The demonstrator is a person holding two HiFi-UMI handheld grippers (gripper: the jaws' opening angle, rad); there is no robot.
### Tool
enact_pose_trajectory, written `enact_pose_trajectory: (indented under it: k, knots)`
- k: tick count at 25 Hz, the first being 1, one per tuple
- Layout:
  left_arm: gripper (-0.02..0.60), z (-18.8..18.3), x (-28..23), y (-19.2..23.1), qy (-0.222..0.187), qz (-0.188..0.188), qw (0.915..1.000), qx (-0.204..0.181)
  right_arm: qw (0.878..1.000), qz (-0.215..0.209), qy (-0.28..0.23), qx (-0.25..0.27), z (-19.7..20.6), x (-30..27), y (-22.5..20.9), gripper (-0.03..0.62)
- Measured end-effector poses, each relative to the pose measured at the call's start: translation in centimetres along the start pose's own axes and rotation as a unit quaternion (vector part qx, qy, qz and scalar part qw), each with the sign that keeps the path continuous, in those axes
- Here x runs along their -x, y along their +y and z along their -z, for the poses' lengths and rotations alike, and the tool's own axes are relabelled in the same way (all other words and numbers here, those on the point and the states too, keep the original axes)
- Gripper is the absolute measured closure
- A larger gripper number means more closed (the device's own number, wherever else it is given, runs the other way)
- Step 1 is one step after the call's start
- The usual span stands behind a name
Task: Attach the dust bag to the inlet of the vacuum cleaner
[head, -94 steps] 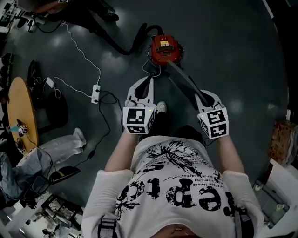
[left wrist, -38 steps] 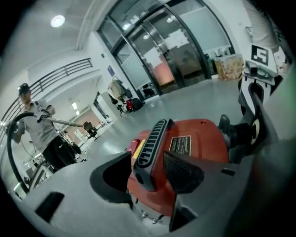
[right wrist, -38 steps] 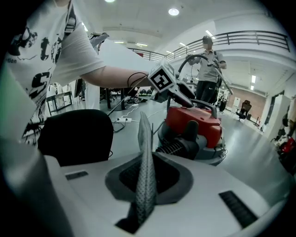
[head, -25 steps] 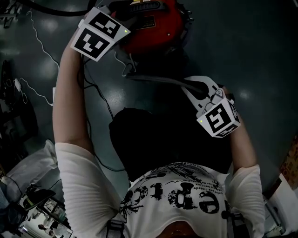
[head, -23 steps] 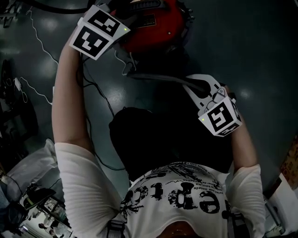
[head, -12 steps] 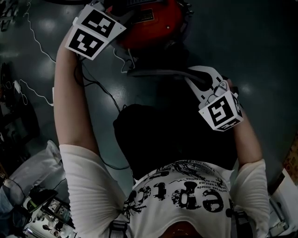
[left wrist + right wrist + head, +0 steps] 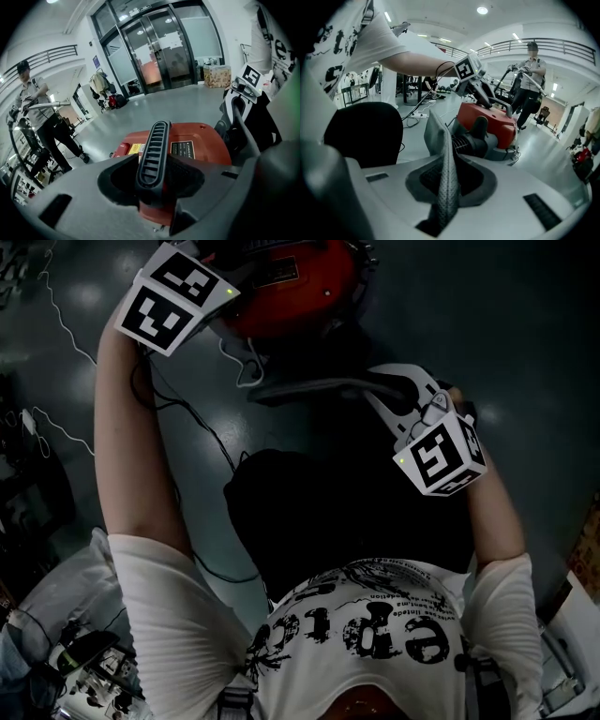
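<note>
Head view: a red vacuum cleaner [image 7: 281, 296] stands on a glossy dark floor [image 7: 525, 324]; the hall has glass doors [image 7: 159, 51]. The left gripper [image 7: 152, 180] is closing its jaws on the black handle [image 7: 154, 140], and the right gripper [image 7: 447, 187] pinches the grey dust bag [image 7: 438, 136] just beside the cleaner. Compared with a second ago, the left gripper sits farther up-left.

The red vacuum cleaner [image 7: 300, 310] runs off the top edge of the head view. At bottom centre of the left gripper view its handle [image 7: 157, 133], pressed between the closing jaws of the left gripper [image 7: 153, 158], loses its lower end behind the gripper's body; the print on the black label [image 7: 182, 149] is too small to read. At the middle of the right gripper view the dust bag [image 7: 437, 133], pinched in the right gripper [image 7: 448, 161], covers part of the ribbed inlet [image 7: 465, 140].
</note>
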State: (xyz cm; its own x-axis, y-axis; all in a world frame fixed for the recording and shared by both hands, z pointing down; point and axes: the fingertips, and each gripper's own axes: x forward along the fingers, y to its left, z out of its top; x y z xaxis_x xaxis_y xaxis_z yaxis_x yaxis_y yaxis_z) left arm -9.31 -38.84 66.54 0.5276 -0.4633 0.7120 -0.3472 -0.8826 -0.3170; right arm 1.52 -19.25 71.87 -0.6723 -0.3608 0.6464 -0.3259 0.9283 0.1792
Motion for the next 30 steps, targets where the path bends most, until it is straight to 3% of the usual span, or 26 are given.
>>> enact_pose_trajectory:
  k: [5, 17, 25, 30]
  knots:
    - [0.42, 0.1, -0.3, -0.1, -0.003, 0.005, 1.0, 0.006, 1.0, -0.008, -0.004, -0.023, 1.1, 0.1, -0.5, 0.56]
    - [0.424, 0.1, -0.2, -0.1, -0.014, -0.005, 0.9999, -0.004, 0.999, 0.014, 0.03, 0.043, -0.2, -0.7, -1.9, 0.546]
    - [0.423, 0.0, -0.2, 0.0, -0.016, -0.014, 0.9998, -0.004, 0.996, 0.088, 0.009, -0.008, 0.0, -0.6, -2.9, 0.54]
    - [0.425, 0.0, -0.2, 0.0, -0.023, -0.025, 0.9994, -0.008, 0.994, 0.106, 0.003, -0.036, -0.1, -1.1, -3.8, 0.536]
